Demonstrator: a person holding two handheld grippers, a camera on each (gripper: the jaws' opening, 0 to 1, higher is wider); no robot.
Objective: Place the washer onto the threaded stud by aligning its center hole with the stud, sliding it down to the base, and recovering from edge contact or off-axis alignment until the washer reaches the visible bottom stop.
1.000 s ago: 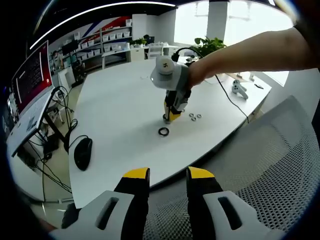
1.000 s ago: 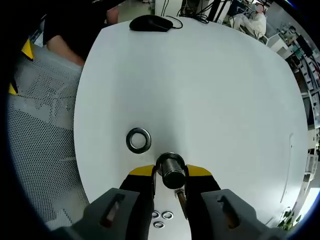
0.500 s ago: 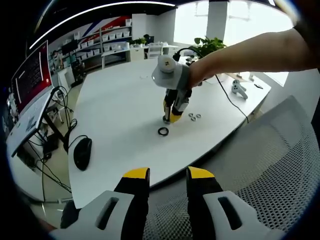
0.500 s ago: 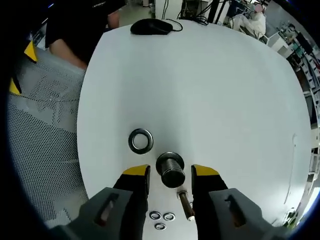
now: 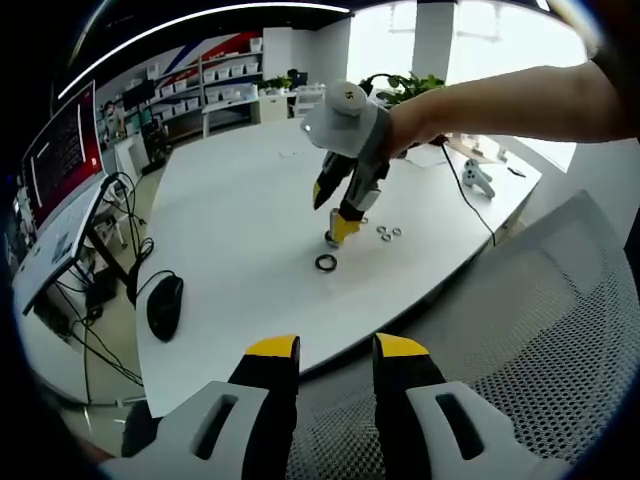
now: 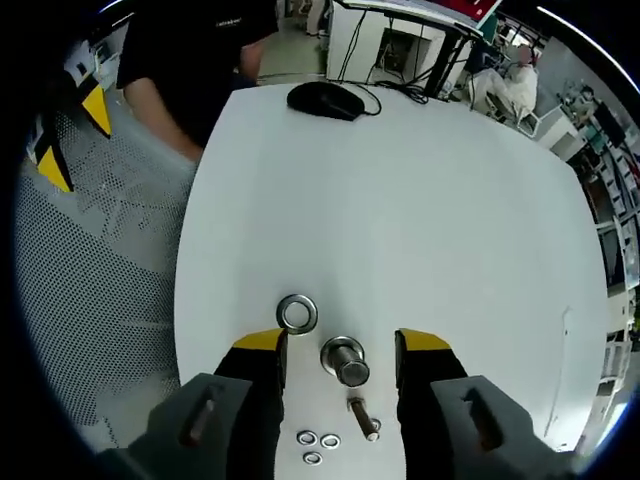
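While both grippers' fingers gape empty | washer (image 6: 297, 313) beside stud (image 6: 346, 360)

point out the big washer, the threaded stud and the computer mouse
big washer (image 6: 297, 313), right gripper view, on its flat metal ring
threaded stud (image 6: 346, 361), right gripper view, on its round top end
computer mouse (image 6: 326, 100), right gripper view, on its black back

Looks like an open-plan office or lab: wide white round-cornered table (image 5: 240, 200), black computer mouse (image 5: 165, 305) with trailing cables, grey mesh office chair (image 5: 540, 330). Behind, white shelving racks stacked with bins (image 5: 215, 85), red-lit monitor screen (image 5: 62, 145), green potted plant (image 5: 415, 88) by bright windows.
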